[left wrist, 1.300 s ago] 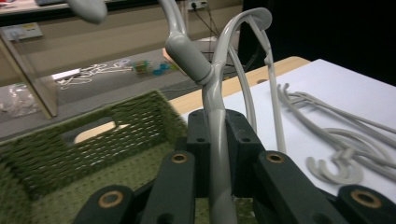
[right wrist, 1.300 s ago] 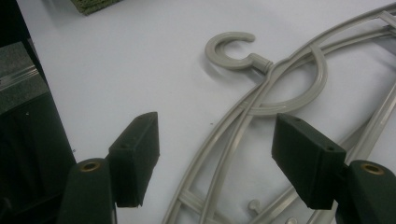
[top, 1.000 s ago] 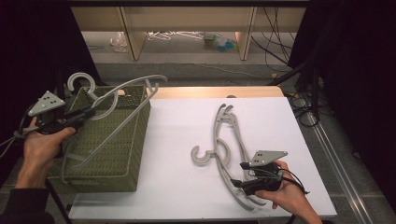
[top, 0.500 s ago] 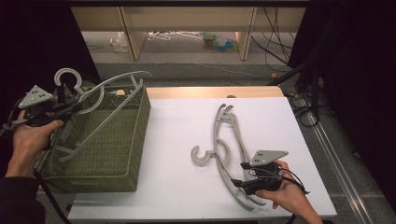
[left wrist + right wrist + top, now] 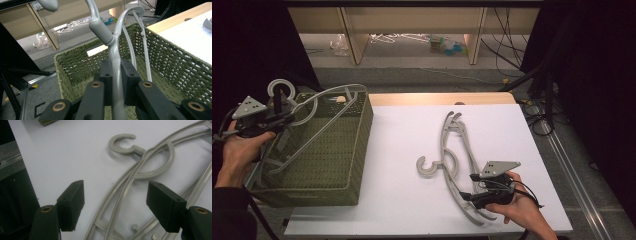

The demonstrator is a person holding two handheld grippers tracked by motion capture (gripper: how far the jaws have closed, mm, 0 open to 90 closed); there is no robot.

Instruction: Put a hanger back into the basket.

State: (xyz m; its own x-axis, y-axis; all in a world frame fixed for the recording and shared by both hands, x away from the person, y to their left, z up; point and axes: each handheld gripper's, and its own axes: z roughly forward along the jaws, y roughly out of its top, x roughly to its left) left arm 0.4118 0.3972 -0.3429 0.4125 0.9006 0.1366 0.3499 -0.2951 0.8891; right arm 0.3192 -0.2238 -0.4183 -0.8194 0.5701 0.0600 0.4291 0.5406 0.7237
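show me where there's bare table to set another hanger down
Free: the white tabletop between the green basket and the hangers on the table, and the far right strip beyond them. Crowded: the near right corner, where the right gripper sits over the hangers.

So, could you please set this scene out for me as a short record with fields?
surface: white table
container: green woven basket at the table's left edge
left hand-held gripper: shut on a grey hanger, held tilted over the basket
right hand-held gripper: open, jaws either side of the hangers on the table, not pressing them
hangers on the table: overlapping, hook pointing toward the basket
background: shelf unit, cables on the floor
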